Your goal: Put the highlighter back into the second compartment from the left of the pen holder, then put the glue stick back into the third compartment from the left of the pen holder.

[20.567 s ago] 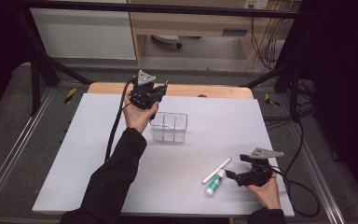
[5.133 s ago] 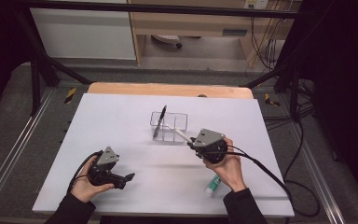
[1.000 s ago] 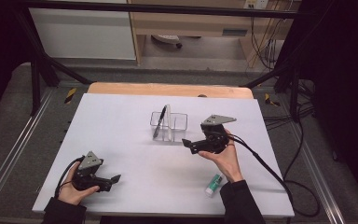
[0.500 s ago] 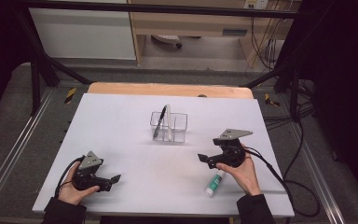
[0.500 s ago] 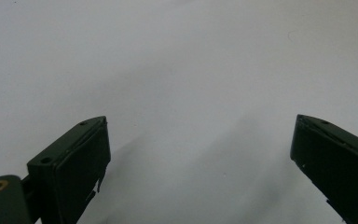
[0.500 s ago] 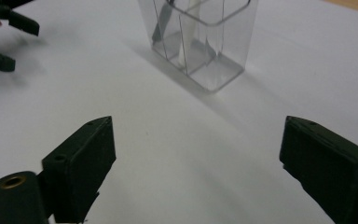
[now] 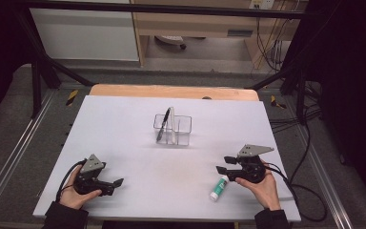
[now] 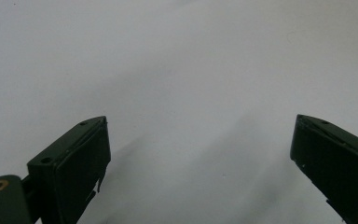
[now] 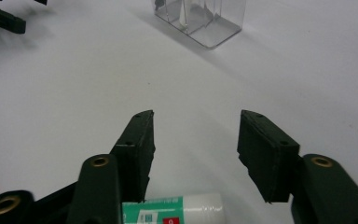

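Observation:
A clear divided holder (image 7: 178, 131) stands mid-table with a black pen (image 7: 161, 127) and a white pen (image 7: 171, 125) leaning in it. A white tube with a green label (image 7: 218, 187) lies flat near the front right. My right gripper (image 7: 224, 165) hovers just behind and above the tube, pointing left. Its jaws have just been closing and stand half apart with nothing between them. In the right gripper view the tube (image 9: 175, 210) lies below the jaws, nearer the camera than the tips of the right gripper (image 9: 196, 149). My left gripper (image 7: 118, 182) rests at the front left, open (image 8: 200, 154) over bare table.
The white table top (image 7: 124, 124) is edged by a wooden strip (image 7: 171, 91) at the back. Cables (image 7: 310, 200) trail off the right side. The holder (image 9: 200, 18) and the other gripper (image 9: 2, 19) appear far off in the right gripper view.
My right gripper has come back from the holder toward the front right and sunk beside the tube, its jaws narrowing. The left gripper has stayed put.

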The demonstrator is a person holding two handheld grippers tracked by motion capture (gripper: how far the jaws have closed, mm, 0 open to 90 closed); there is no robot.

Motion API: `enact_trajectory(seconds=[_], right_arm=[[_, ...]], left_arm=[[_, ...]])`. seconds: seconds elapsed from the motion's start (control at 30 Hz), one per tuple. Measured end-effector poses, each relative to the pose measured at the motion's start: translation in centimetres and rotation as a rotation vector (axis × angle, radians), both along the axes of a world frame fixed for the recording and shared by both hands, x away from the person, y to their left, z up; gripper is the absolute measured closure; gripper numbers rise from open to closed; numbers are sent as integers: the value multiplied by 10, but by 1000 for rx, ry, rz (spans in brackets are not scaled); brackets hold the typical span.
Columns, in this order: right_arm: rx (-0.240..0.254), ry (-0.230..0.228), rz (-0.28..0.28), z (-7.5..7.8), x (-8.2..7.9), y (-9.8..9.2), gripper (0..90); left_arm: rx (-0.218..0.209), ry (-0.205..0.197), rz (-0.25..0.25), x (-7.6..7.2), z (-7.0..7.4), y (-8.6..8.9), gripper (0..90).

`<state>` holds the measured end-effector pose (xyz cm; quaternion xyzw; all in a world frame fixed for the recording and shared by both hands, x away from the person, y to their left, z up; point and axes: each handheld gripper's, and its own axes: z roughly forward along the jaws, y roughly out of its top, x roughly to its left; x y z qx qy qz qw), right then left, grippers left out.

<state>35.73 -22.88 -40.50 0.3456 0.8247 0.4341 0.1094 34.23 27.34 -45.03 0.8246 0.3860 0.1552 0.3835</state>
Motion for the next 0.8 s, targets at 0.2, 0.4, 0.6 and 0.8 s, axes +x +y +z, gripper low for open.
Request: enact_trajectory(seconds=[0.2, 0.4, 0.6, 0.8], right_arm=[[-38, 15, 29, -10, -13, -11, 687], [-54, 32, 34, -16, -25, -22, 803], [-65, 52, 53, -19, -32, -29, 900], [-92, 56, 74, -23, -33, -26, 900]], left_arm=[[5, 1, -1, 0, 0, -1, 44], [10, 2, -3, 1, -1, -3, 43], [14, -1, -5, 1, 0, -3, 43], [11, -4, -3, 1, 1, -2, 44]])
